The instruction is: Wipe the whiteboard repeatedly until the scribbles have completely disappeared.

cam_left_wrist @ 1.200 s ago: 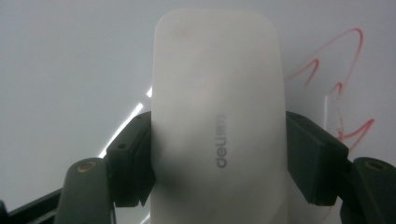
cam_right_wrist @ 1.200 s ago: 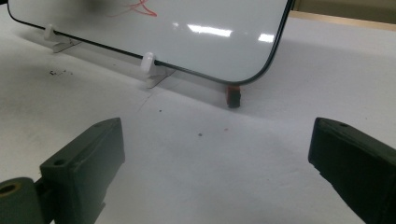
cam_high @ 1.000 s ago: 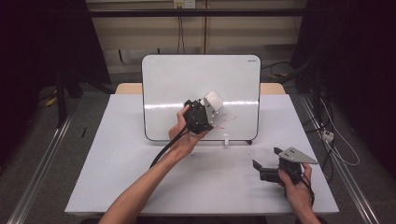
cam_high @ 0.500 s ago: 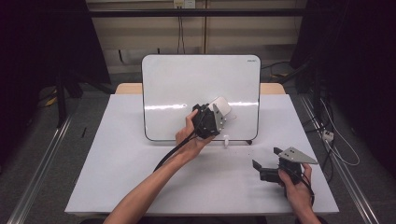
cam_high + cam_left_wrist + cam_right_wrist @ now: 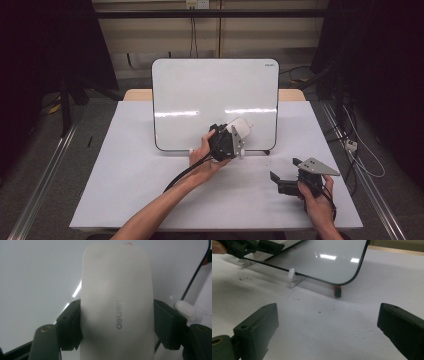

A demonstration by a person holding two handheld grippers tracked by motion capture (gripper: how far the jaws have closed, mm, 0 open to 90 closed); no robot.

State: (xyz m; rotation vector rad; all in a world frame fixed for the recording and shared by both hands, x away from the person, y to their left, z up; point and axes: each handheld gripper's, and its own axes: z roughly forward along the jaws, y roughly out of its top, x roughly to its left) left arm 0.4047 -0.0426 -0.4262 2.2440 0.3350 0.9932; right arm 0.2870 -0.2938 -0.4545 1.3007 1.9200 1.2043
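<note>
The left gripper [image 5: 239, 136] clamps a white whiteboard eraser [image 5: 117, 305] across its smooth sides (light, rigid plastic, probably slippery) near the whiteboard [image 5: 200, 95]; the right gripper [image 5: 290, 180] rests with jaws open.

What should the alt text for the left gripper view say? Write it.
A white whiteboard eraser with grey lettering is clamped between the left gripper's two black fingers, close to a whiteboard. A small white clip sits at the right.
</note>
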